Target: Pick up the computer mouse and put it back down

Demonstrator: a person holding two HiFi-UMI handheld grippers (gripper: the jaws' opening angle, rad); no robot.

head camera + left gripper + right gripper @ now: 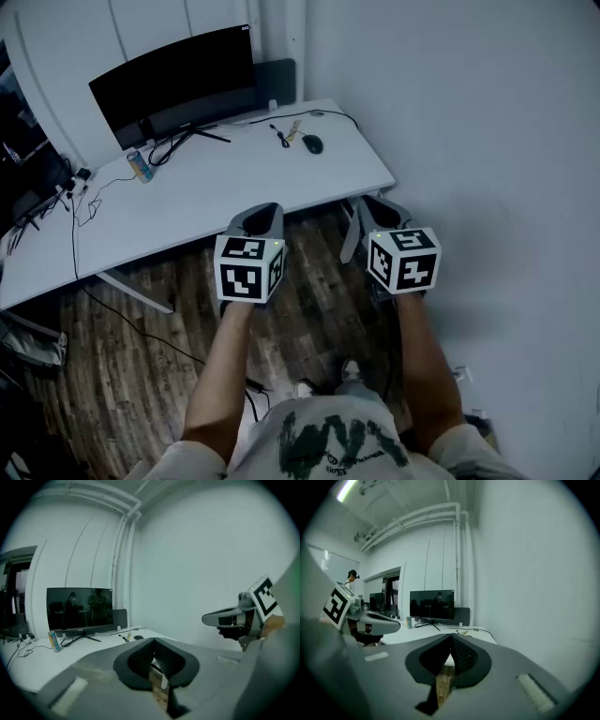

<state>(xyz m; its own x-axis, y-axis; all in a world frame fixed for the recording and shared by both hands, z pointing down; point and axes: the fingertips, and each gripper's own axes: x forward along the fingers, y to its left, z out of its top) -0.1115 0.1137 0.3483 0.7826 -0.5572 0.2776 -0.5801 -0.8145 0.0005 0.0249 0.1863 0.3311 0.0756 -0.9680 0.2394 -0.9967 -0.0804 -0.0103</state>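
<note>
Both closed: left gripper (pixel 263 212), right gripper (pixel 378 202); mouse (pixel 312 143) apparently on desk (pixel 225 192).

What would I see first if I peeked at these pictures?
First, the left gripper and the right gripper, each patterned with black-and-white squares, both shut and empty, held above the wooden floor in front of the white desk. Then the big dark monitor at the back of the desk, and the tiny black computer mouse near its far right corner.
</note>
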